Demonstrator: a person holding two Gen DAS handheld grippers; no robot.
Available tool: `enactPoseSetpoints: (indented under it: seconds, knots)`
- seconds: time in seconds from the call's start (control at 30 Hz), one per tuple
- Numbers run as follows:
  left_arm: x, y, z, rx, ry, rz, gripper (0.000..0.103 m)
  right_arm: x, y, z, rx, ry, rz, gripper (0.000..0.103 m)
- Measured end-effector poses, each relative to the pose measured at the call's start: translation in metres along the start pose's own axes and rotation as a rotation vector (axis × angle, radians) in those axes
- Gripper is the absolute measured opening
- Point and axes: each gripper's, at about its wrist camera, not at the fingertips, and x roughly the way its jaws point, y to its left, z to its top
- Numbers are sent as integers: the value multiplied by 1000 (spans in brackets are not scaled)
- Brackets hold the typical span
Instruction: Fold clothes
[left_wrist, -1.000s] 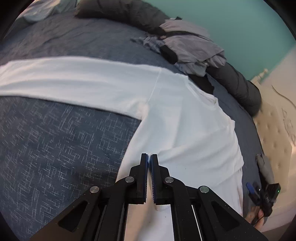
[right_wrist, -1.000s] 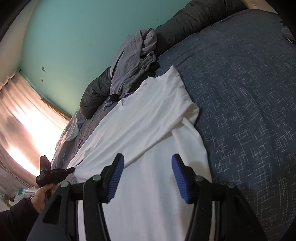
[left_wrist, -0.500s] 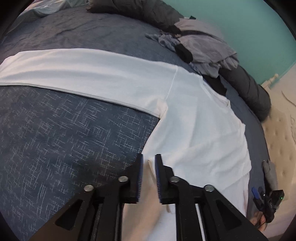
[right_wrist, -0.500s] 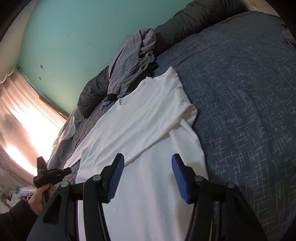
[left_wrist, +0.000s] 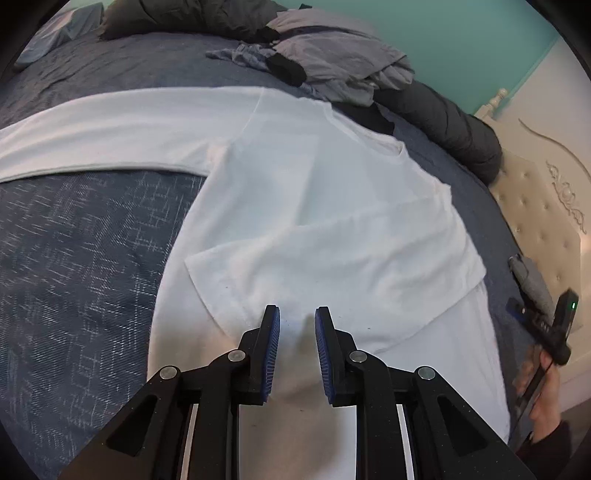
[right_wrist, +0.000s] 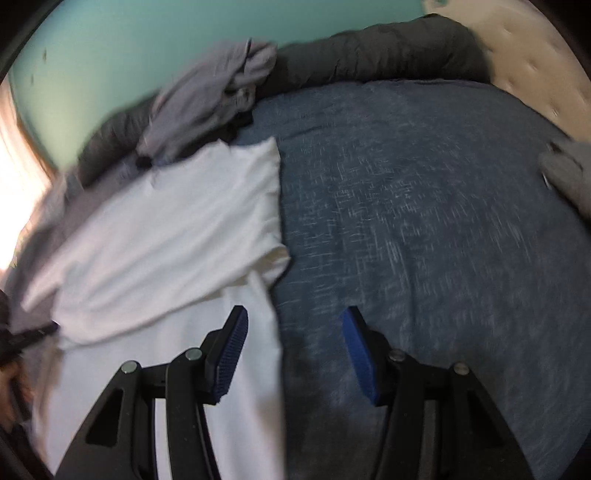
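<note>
A white long-sleeved shirt (left_wrist: 295, 192) lies flat on the blue bedspread (left_wrist: 74, 258). One sleeve (left_wrist: 332, 266) is folded across the body; the other sleeve (left_wrist: 110, 125) stretches out to the left. My left gripper (left_wrist: 297, 325) is open and empty just above the shirt, below the folded sleeve. In the right wrist view, the shirt (right_wrist: 166, 229) lies at the left, and my right gripper (right_wrist: 293, 332) is wide open and empty over the shirt's right edge and the bedspread (right_wrist: 424, 229). The right gripper also shows at the right edge of the left wrist view (left_wrist: 550, 328).
A pile of grey clothes (left_wrist: 332, 62) and a dark rolled duvet (left_wrist: 454, 125) lie along the far side of the bed by the teal wall. A cream tufted headboard (left_wrist: 543, 221) is at the right. A grey item (right_wrist: 569, 177) lies on the bedspread.
My left gripper opened and let go of the sleeve, which now lies across the shirt body. My right gripper swung right toward the shirt's edge; its view is blurred.
</note>
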Motion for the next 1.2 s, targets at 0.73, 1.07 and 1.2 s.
enactPoseSetpoints:
  seconds: [0.73,1.07,1.2]
  knots:
    - [17,18,-9,-34,18,-83,21,71,25,37,-157,94,-212,54]
    - [18,19,-10,-37,17,-83,21,66,24,35,-266,55,-299,30]
    - [18,17,-11,-28,17,-77,21,61,29,32,-309,33,-334,24]
